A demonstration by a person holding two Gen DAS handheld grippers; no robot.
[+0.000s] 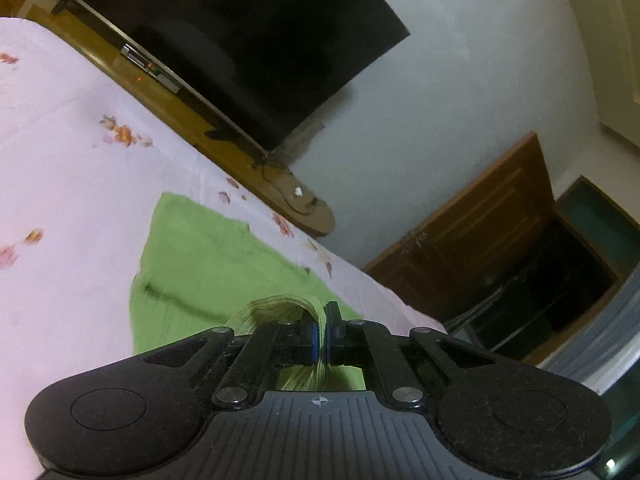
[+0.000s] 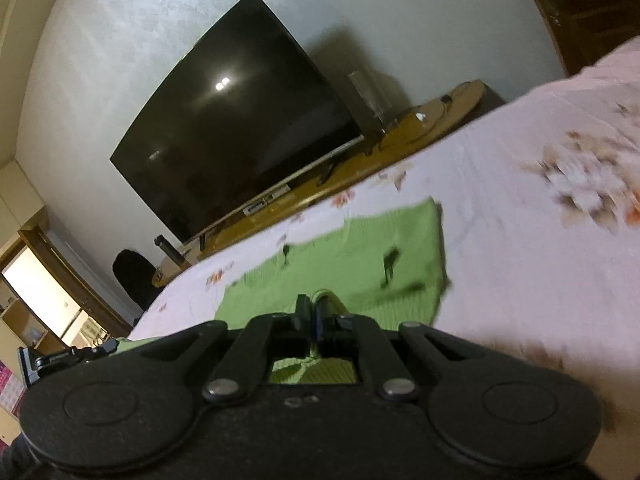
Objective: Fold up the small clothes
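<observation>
A small green knit garment [image 1: 208, 264] lies on a pale pink floral bedsheet [image 1: 60, 168]. My left gripper [image 1: 323, 320] is shut on a ribbed edge of the garment, which bunches up between the pads. In the right wrist view the same green garment [image 2: 360, 256] spreads ahead, with small dark marks on it. My right gripper [image 2: 313, 312] is shut on a near edge of the garment. The left gripper [image 2: 44, 360] shows at the far left of the right wrist view, beside a green edge.
A large dark television [image 2: 240, 120] stands on a long wooden stand [image 2: 352, 168] beyond the bed. A brown wooden door [image 1: 480, 232] is at the right of the left wrist view. The bedsheet [image 2: 540, 240] stretches to the right.
</observation>
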